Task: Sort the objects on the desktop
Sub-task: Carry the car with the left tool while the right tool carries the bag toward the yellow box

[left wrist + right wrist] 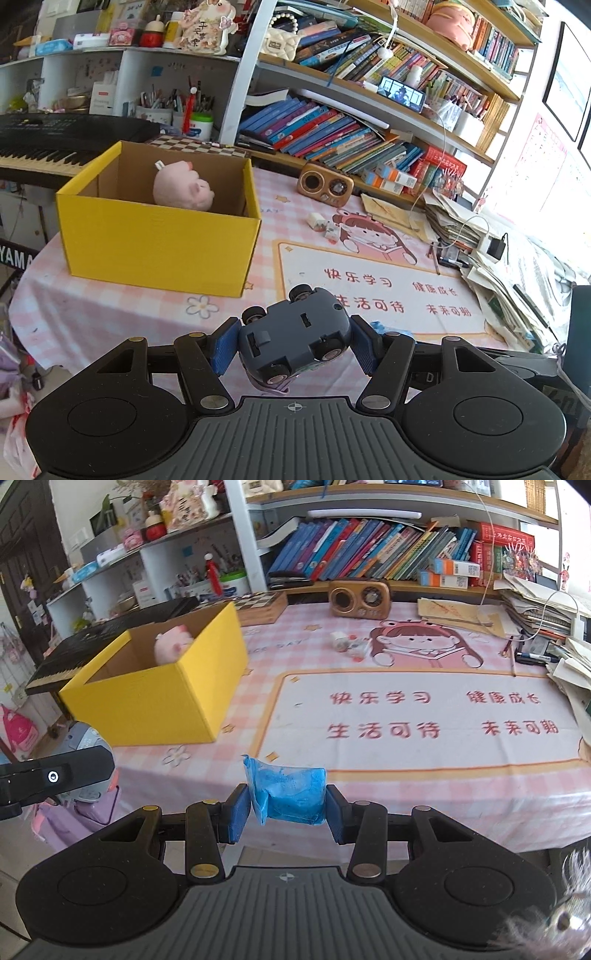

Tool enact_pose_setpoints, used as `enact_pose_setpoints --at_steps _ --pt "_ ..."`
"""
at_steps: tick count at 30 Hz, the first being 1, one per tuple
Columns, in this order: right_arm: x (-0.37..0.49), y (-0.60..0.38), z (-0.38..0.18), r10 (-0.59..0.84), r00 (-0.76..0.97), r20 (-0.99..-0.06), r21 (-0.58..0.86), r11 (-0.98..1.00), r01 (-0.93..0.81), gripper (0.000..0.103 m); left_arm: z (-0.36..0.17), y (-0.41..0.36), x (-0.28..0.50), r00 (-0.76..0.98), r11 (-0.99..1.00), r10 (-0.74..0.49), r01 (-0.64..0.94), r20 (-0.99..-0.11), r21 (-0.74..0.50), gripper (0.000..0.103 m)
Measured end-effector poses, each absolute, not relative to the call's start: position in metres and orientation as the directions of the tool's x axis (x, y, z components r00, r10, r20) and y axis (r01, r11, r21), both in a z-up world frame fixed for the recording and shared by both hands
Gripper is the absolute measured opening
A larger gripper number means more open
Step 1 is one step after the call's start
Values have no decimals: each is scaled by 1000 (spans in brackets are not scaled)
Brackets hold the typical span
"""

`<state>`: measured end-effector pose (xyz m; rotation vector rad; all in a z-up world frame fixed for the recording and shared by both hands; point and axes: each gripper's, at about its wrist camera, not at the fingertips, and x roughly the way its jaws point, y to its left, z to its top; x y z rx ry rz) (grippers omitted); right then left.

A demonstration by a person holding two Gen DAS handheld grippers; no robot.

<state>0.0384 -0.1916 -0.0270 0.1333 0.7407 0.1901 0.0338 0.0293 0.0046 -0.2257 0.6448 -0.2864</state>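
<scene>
Toy car and blue packet held aloft, plush already boxed

A grey-blue toy car (pixel 295 336) hangs tilted, underside and wheels showing, pinched between blue pads. A crinkled blue packet (pixel 288 794) is likewise clamped upright. An open yellow box (pixel 159 236) stands at the counter's (pixel 406 805) left end with a pink plush (pixel 184 186) inside. Two small white pieces (pixel 323 225) lie near the cartoon girl print.

The open yellow cardboard box (pixel 159 236) sits on the pink checked table (pixel 110 310) at ten o'clock, a pink plush pig (pixel 183 187) inside; the brown retro radio (pixel 325 183) stands behind at one o'clock.
</scene>
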Motion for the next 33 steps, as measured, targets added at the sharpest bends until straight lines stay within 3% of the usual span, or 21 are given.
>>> enact_pose_setpoints --at_steps 33 --pt "35 -103 -12 333 695 -637 142 937 -319 41 10 120 3 836 938 -214 32 -505 -345 63"
